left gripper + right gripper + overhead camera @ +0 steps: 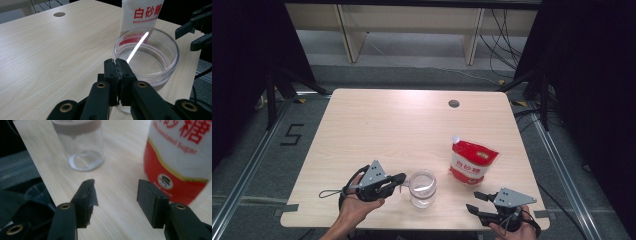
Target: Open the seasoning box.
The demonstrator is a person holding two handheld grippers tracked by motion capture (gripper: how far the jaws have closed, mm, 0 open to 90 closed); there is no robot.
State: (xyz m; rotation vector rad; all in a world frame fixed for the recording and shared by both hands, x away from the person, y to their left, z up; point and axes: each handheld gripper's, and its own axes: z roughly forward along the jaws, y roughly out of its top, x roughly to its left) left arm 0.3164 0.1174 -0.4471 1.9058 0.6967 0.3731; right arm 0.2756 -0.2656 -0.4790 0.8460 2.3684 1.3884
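The glass jar (422, 188) stood near the front edge of the table (377, 130), and the left gripper (117, 69) was closed on its rim, the fingers pinching the near wall. The jar appeared empty. A bag of sugar (472, 161), apparently sealed, stood upright just beyond the right gripper (477, 202), whose fingers were spread apart and held nothing. The jar could probably be tipped or dragged off the table if the thin rim grip were pulled sideways; the bag could be toppled if nudged.
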